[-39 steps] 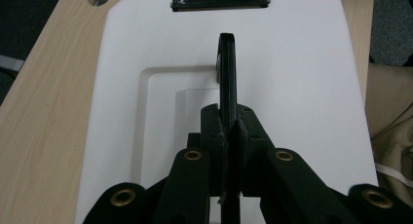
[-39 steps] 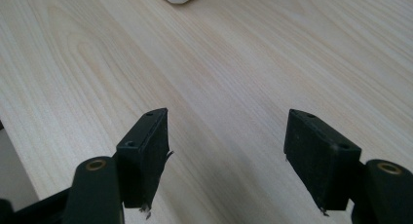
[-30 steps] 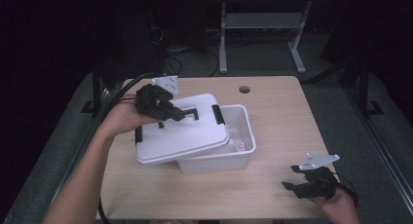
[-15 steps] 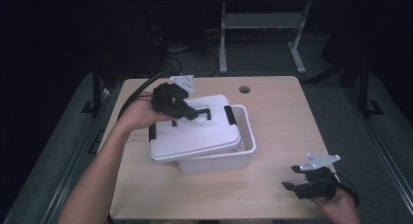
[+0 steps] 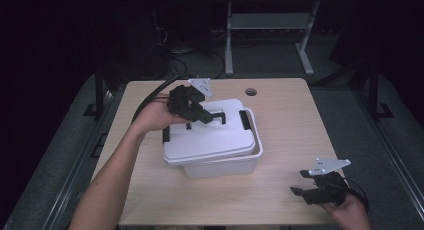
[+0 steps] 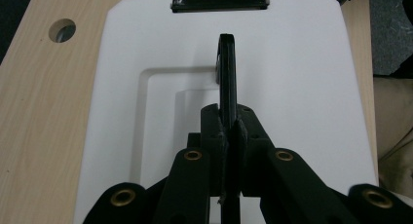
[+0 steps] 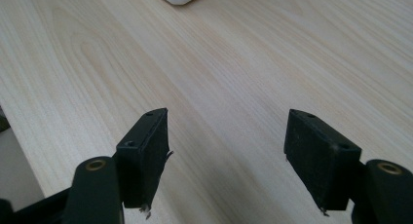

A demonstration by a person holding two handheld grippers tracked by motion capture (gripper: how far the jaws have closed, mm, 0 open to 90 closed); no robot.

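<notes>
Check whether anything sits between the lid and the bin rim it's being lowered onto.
Nothing visible does. The left tongs grip the lid's black handle, and the white lid sits slightly askew over the white bin. The bin's inside is hidden.

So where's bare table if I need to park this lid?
Widest bare patch: right of the white bin, from the cable hole down toward the right gripper. A narrower strip runs along the near edge. Left is crowded by the left gripper gripping the lid handle.
</notes>
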